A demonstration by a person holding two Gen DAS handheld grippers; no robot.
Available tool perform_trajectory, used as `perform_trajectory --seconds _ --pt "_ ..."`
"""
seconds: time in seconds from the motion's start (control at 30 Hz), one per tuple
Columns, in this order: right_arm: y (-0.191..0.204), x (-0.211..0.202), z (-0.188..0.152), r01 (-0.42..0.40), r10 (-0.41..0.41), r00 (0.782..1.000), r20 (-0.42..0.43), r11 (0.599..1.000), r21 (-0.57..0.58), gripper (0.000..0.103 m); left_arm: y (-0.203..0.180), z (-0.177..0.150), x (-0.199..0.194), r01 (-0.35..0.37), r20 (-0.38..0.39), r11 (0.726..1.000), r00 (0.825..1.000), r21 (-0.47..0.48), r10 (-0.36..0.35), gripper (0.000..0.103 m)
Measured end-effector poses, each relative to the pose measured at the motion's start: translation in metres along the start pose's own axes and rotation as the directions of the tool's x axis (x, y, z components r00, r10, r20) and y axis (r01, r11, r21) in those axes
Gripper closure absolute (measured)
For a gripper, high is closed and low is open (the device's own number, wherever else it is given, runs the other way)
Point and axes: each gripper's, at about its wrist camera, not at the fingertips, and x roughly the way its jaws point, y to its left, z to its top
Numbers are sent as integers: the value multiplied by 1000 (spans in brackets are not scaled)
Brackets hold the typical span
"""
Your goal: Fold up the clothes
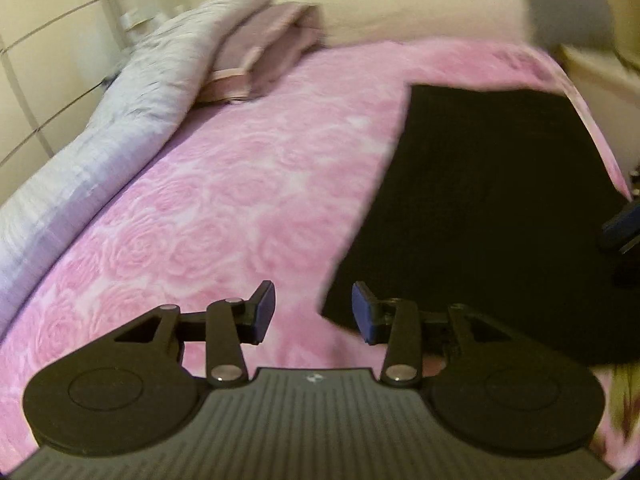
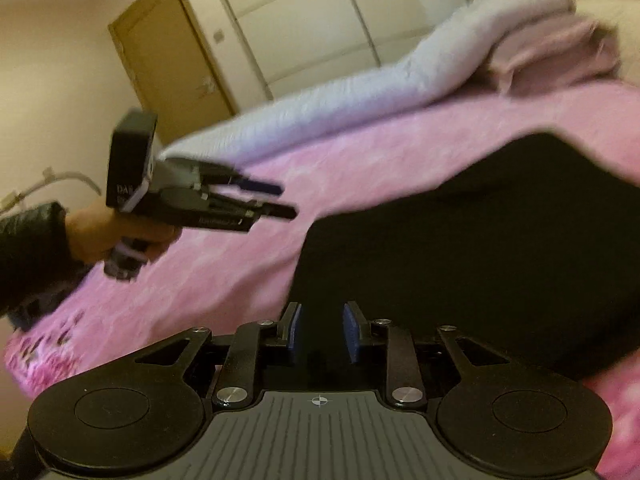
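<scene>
Garment (image 1: 480, 200) featureless black, edge cropped

left wrist: low over pink bedspread (image 1: 224, 200), facing headboard | right wrist: faces across | shared: black garment (image 1: 480, 208)

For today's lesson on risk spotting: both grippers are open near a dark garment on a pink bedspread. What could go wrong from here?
1. The left gripper sits over the near corner of the black garment, partly over the pink bedspread; closing might pinch the bedspread too.
2. The right gripper hovers over the flat garment; grabbing mid-panel could bunch it rather than fold it.
3. Both views are blurred, so aim may drift.
</scene>
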Motion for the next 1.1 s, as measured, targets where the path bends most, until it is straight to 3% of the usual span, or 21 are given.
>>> perform_trajectory --seconds 0.13,0.2,0.33,0.43,0.47,0.5,0.57,0.63,0.7,0.83,0.9,0.97,1.07,1.1 --pt "24 6 -25 7 -8 997 -78 1000 -19 76 -45 -10 15 -12 -28 981 999 195 18 66" --pt "36 8 -37 10 -13 993 -117 1000 -29 76 -52 -14 24 -19 -30 972 999 236 27 66" --pt "53 -5 -34 64 -73 991 -115 995 -80 76 -43 -22 16 -47 -31 964 998 260 57 63" --pt "66 -15 -31 104 -118 987 -111 987 -118 74 -42 -39 -5 -124 23 915 992 383 124 62" --pt "71 -18 -31 118 -133 985 -109 984 -131 63 -43 -46 -11 -147 46 890 989 431 141 60" --pt "82 -16 -30 140 -160 982 -97 972 -190 47 -47 -53 -14 -163 73 853 987 496 147 55" --pt "107 -3 -30 144 -180 980 -86 938 -315 37 -59 -66 -13 -176 124 760 984 626 126 49" --pt "121 14 -35 145 -202 973 -108 910 -389 37 -72 -78 -7 -188 170 651 981 736 91 41" --pt "134 32 -40 143 -225 966 -128 876 -460 37 -79 -86 7 -198 200 547 978 813 56 42" --pt "135 59 -53 251 -393 912 -116 760 -600 37 -74 -88 28 -231 257 400 966 887 -11 40" --pt "133 61 -58 273 -436 894 -102 712 -647 38 -68 -92 32 -262 286 282 957 923 -48 38" --pt "131 57 -63 277 -456 885 -92 675 -684 41 -63 -97 36 -285 300 188 952 940 -57 40" --pt "131 53 -72 275 -473 877 -84 638 -719 47 -62 -103 41 -284 292 110 954 952 -66 51" --pt "131 54 -75 274 -471 878 -79 633 -724 52 -63 -105 44 -275 281 93 958 957 -62 63"
